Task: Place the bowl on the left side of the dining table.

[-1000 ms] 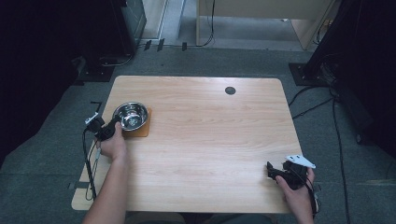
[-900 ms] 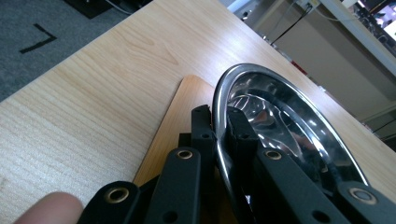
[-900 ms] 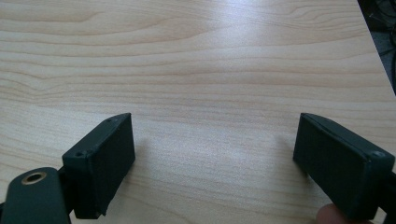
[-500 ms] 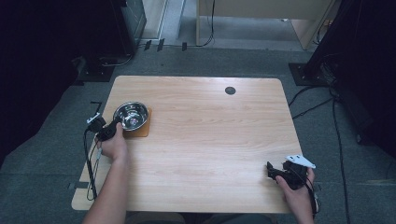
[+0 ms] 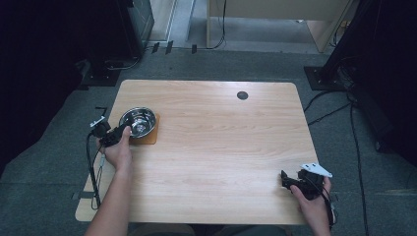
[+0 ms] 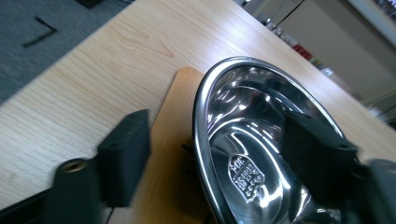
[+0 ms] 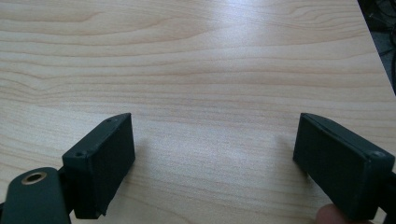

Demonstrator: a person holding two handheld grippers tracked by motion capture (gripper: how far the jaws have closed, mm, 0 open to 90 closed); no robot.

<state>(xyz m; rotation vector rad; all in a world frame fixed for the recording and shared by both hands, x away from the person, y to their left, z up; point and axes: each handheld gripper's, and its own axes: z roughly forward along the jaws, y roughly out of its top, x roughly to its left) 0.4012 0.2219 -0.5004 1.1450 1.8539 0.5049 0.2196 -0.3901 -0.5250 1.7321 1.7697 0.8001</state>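
Your left gripper (image 5: 123, 134) straddles the near-left rim of the steel bowl (image 6: 252, 154) on its wooden coaster (image 6: 170, 154), jaws apart. Your right gripper (image 7: 215, 163) rests on the table (image 5: 221, 147) at near right, its 2 jaws wide apart.

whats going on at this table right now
A person at a wooden table holds a two-jaw gripper in each hand. The left gripper straddles the rim of a steel bowl that sits on a brown mat near the table's left edge: one jaw is inside the bowl, the other outside over the mat, with a gap, so it has not clamped. The right gripper rests open over bare wood near the right corner.
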